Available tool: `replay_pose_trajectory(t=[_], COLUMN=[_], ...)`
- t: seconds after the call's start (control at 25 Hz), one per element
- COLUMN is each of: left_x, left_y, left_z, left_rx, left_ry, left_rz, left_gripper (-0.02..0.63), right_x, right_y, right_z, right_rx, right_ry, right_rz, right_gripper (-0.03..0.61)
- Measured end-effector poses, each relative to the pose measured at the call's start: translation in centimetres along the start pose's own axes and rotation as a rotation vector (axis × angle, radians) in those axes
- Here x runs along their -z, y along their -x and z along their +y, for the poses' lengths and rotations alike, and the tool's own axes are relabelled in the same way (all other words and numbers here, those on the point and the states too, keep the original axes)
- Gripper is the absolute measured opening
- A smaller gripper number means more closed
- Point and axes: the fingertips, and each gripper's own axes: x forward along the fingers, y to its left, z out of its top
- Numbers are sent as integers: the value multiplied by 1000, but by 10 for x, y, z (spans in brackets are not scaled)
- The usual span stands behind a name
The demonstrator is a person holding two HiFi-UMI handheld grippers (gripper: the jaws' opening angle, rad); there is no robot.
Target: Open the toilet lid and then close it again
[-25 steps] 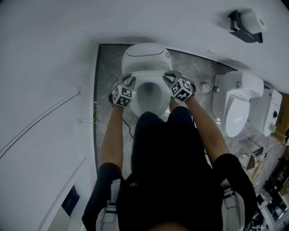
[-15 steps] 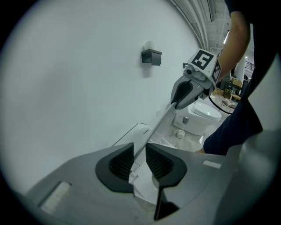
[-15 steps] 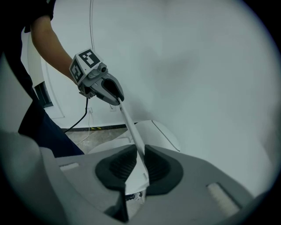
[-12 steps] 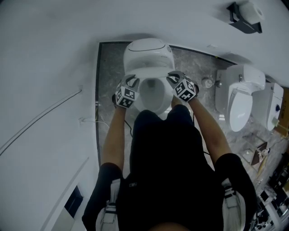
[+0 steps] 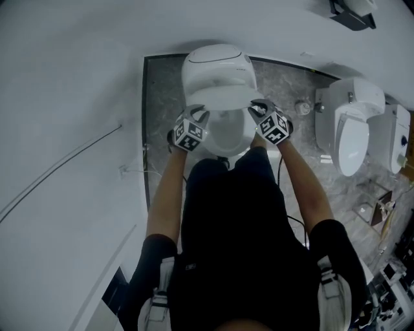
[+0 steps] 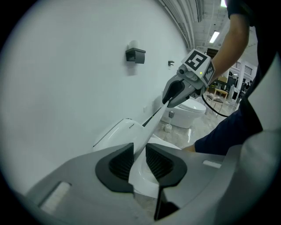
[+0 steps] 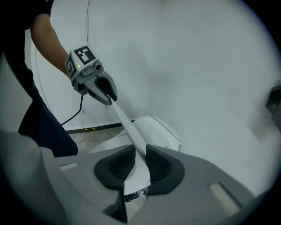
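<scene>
The white toilet (image 5: 217, 61) stands against the wall with its bowl (image 5: 229, 136) showing below the lid (image 5: 218, 97), which is partly raised and tilted. My left gripper (image 5: 198, 116) is shut on the lid's left edge and my right gripper (image 5: 259, 108) on its right edge. In the left gripper view the thin lid (image 6: 141, 136) runs between the pads of the left gripper (image 6: 139, 160) up to the right gripper (image 6: 170, 100). In the right gripper view the lid (image 7: 129, 127) sits between the pads of the right gripper (image 7: 140, 163), whose jaws have just been opening wider.
A second toilet (image 5: 352, 132) and another white fixture (image 5: 396, 139) stand to the right on the marble floor. A black paper holder (image 5: 352, 14) hangs on the wall. A cable (image 5: 284, 178) lies by the bowl. The person's dark body fills the lower middle.
Both grippers have moved together with the lid's edges. The lid now leans further out over the bowl and hides more of it than a second ago.
</scene>
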Motion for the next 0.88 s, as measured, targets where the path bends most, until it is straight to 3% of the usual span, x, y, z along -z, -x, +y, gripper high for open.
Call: replay_pose_trajectory(t=[0.36, 0.88], left_x=[27, 50], left_y=[7, 15], left_z=[-42, -69], left_rx=[103, 136], left_ry=[25, 105], left_rz=[40, 42], left_gripper=[101, 112], right_x=[29, 55], right_y=[3, 3], right_z=[41, 70], right_rx=[-7, -66], right_ry=[5, 79], right_rz=[109, 171], right_gripper=[89, 98])
